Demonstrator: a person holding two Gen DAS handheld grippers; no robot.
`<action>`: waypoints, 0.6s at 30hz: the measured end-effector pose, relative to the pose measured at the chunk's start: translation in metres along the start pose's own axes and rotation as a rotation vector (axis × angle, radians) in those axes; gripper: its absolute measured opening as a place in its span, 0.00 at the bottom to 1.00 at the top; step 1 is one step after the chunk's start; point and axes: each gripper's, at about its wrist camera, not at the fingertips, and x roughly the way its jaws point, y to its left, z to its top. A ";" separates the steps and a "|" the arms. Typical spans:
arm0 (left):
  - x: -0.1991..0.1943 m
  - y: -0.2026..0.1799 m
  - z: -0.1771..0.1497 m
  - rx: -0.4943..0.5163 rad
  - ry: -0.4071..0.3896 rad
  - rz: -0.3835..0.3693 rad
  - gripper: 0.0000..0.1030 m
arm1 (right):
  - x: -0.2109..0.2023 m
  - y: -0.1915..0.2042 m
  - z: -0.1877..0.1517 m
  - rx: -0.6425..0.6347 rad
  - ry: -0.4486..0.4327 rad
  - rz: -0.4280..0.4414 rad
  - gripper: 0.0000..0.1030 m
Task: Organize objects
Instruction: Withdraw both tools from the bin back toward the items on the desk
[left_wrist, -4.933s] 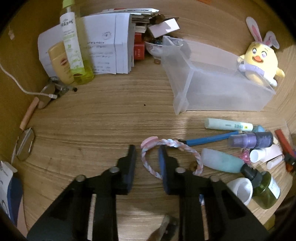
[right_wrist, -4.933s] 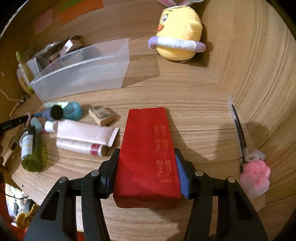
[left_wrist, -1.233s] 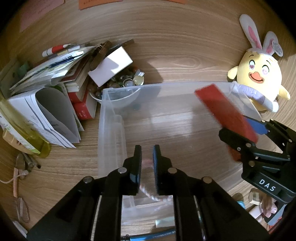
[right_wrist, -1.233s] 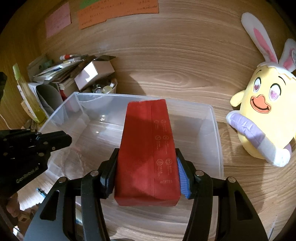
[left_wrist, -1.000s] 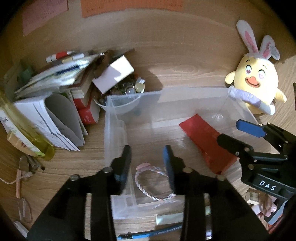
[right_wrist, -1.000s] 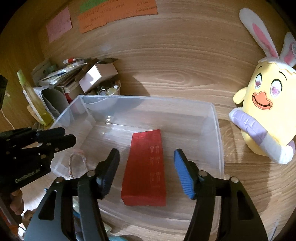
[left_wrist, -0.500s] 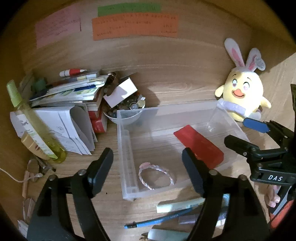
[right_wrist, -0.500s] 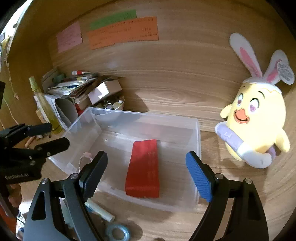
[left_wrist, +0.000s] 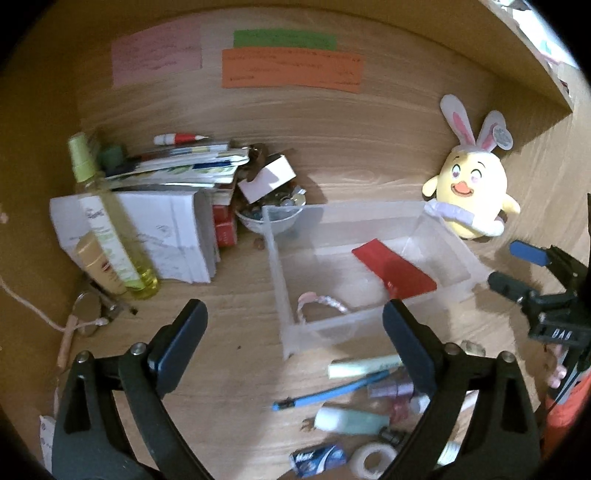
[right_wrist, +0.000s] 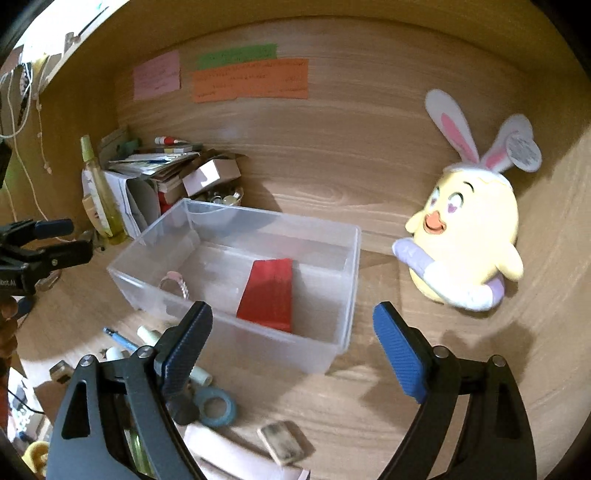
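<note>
- Left claw (left_wrist: 293, 326): jaws wide and opening, nothing between the pads, above the bench (left_wrist: 229, 354) in front of the bin.
- Right claw (right_wrist: 291, 330): jaws wide and opening, blue pads, nothing gripped; bin's near wall shows between the fingers.
- Clear bin (right_wrist: 347, 258) sits on the bench, open top.
- Red box (right_wrist: 269, 295) lies flat inside the bin, toward its middle-right.
- Pink braided loop (left_wrist: 319, 301) lies inside the bin at its left near corner, apart from the red box.
- Loose items on the bench in front of the bin: pale tube (left_wrist: 364, 365), blue pen (left_wrist: 332, 395), teal bottle (left_wrist: 351, 421), tape roll (right_wrist: 216, 406), small block (right_wrist: 282, 446).
- Plush chick (right_wrist: 469, 236) with rabbit ears stands right of the bin, just beside its far right corner.
- Paper stack (left_wrist: 173, 229) and yellow spray bottle (left_wrist: 110, 229) stand left of the bin; small bowl (left_wrist: 273, 219) of bits touches the bin's far left corner.
- Coloured notes (left_wrist: 291, 68) stuck on the back wall.
- Each claw is visible at the edge of the other's view, both clear of the bin.
</note>
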 end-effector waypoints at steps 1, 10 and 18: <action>-0.003 0.001 -0.003 0.002 0.000 0.002 0.94 | -0.003 -0.002 -0.002 0.007 0.000 0.002 0.85; -0.022 0.000 -0.035 0.014 0.008 0.005 0.97 | -0.013 -0.018 -0.025 0.065 0.023 -0.026 0.85; -0.029 -0.003 -0.071 0.017 0.008 0.038 0.98 | -0.012 -0.027 -0.053 0.107 0.085 0.008 0.85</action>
